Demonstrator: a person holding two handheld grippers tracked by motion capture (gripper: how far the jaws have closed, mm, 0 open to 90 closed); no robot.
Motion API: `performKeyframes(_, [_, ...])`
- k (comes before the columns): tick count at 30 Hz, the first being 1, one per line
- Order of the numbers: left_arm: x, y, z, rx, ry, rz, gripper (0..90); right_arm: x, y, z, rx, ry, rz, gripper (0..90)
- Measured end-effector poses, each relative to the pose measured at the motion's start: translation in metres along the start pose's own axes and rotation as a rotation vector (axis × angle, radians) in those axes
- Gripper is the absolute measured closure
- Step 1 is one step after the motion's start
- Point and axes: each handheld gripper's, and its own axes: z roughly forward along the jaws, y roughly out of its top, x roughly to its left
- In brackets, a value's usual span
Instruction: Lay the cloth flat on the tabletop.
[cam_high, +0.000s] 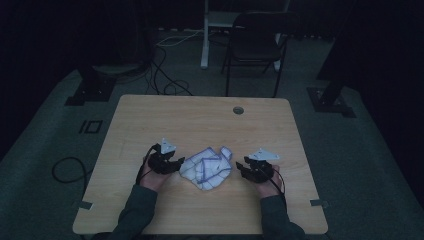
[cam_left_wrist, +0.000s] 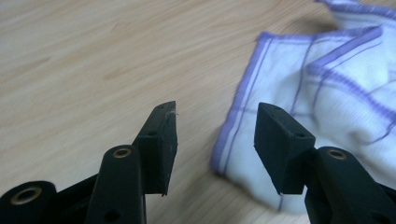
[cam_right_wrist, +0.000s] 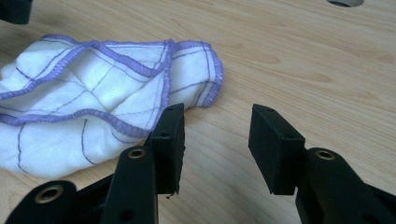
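High view: cloth (cam_high: 207, 167) between tools

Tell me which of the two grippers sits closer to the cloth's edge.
The left gripper: its jaws reach right up to the cloth, whose purple hem lies just ahead of them. The right gripper leaves a strip of bare table between.

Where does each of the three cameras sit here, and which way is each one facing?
High view: fixed above the person's side, looking forward and down on the table; forearms, left claw and right claw flank the cloth.
Left gripper view: rides the left claw, looking along its open jaws at the cloth's purple-edged corner.
Right gripper view: rides the right claw, jaws open over bare wood, cloth to the side.
Shared: all three views show the cloth and the wooden tabletop.
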Motion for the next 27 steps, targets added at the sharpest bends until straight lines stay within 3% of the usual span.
performKeyframes(11, [-0.019,0.027,0.016,-0.007,-0.049,0.046,50.0,0.009,0.008,0.006,-0.014,0.024,-0.008,59.2])
performKeyframes(27, [-0.051,0.049,0.041,0.013,-0.118,0.145,50.5,0.015,0.011,0.014,-0.009,0.050,-0.012,59.5])
